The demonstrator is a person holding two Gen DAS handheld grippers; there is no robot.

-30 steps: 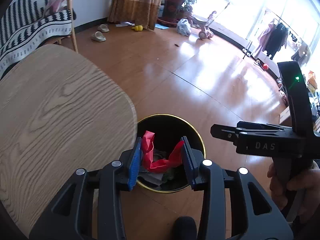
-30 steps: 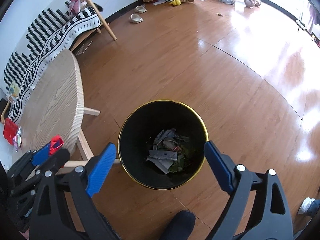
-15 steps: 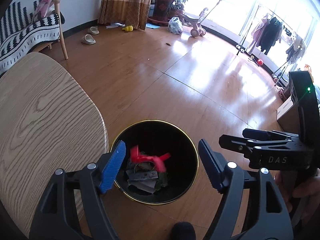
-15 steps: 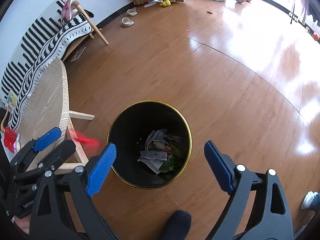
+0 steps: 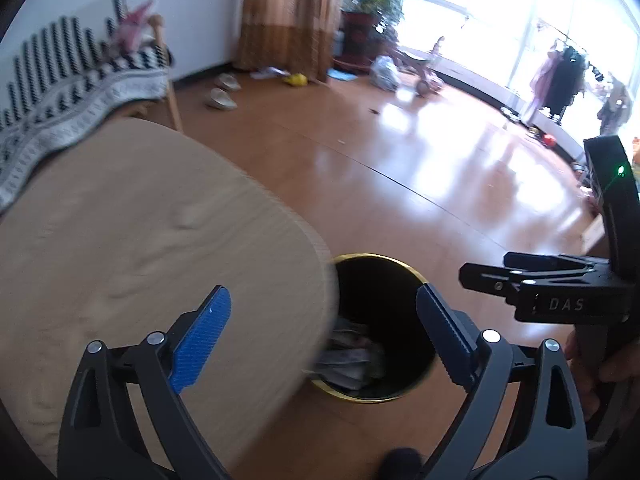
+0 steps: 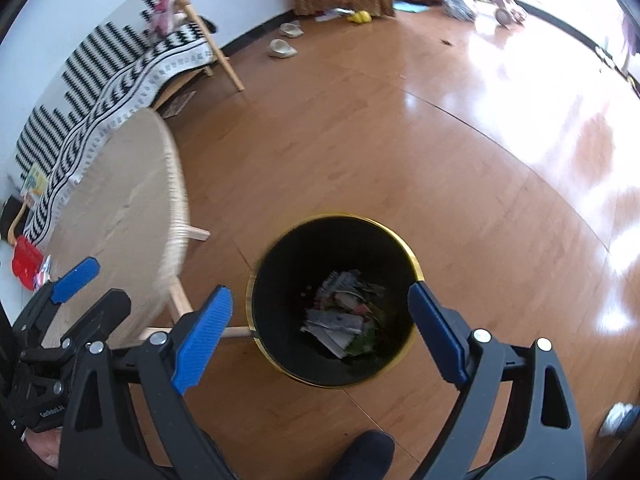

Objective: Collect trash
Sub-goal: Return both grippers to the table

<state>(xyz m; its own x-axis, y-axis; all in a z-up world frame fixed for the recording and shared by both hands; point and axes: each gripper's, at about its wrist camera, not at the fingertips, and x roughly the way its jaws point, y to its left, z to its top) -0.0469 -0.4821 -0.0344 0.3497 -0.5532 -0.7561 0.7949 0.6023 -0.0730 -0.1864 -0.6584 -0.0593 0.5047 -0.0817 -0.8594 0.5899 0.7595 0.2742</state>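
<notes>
Black with a gold rim, the bin (image 6: 335, 300) stands upright on the wooden floor (image 6: 400, 160), mouth facing up, just beside the rounded end of the desk (image 5: 140, 260). Being round, it has no long axis across the floor; its only axis is vertical. Crumpled paper and scraps (image 6: 344, 320) lie at its bottom.

The right hand-held gripper (image 6: 320, 332) hangs almost directly over the bin, its 2 blue pads spread wide with nothing between them. The left hand-held gripper (image 5: 322, 338) is likewise spread wide and empty; it sits over the desk edge, with the bin ahead and slightly to its right. The right one is judged nearer the bin mouth.

A red packet (image 6: 26, 262) and other small items lie at the far end of the desk, to the left of both grippers; the left is judged closer. Any next pickup probably lies that way, away from the bin. Blur hides finer detail.
</notes>
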